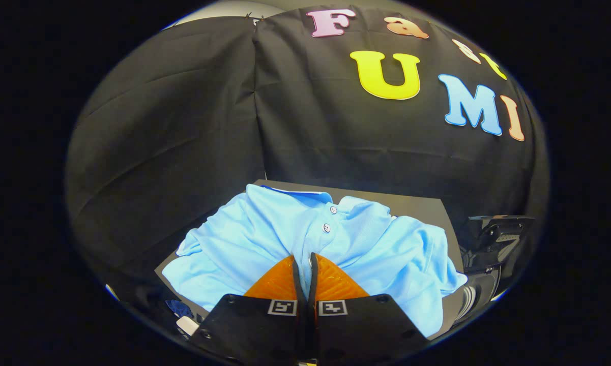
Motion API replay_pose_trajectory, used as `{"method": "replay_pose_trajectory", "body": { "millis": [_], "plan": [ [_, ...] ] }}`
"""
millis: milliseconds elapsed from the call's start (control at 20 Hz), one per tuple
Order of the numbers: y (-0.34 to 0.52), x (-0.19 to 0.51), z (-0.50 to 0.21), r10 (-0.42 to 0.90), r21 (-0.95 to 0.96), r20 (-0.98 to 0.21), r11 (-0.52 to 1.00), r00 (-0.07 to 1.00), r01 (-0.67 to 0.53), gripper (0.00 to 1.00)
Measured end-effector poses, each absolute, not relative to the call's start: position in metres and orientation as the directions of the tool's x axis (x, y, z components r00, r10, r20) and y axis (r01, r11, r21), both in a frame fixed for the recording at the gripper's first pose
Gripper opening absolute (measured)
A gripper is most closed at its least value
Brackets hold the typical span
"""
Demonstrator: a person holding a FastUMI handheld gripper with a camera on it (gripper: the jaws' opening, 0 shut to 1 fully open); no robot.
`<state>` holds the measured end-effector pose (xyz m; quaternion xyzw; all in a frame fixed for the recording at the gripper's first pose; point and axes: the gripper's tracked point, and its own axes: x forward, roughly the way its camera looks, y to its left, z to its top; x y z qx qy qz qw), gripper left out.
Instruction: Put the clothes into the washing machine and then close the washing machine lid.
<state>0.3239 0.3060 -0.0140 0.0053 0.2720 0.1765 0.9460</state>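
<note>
**Fingers pinched on a light-blue polo**

The hand-held gripper (305, 259) has its fingers nearly together, apparently pinching a fold of the light-blue shirt (264, 239). The shirt lies rumpled on a dark table (417, 206), collar and two buttons facing up, just beyond the fingertips.

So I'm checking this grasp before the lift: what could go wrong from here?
The gripper fingers are nearly together on a thin fold of the light blue shirt, so it could slip free on lifting. The shirt is spread wide over the dark board; hanging parts may drag or snag on the black equipment beside it.
</note>
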Motion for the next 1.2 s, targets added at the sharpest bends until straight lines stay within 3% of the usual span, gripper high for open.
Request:
{"method": "replay_pose_trajectory", "body": {
  "millis": [850,1200],
  "plan": [
    [0.308,0.305,0.161,0.482,0.152,-0.248,0.876,0.840,-0.458,0.02],
    [0.259,0.295,0.175,0.467,0.120,-0.230,0.885,0.854,-0.451,0.02]
  ]
}}
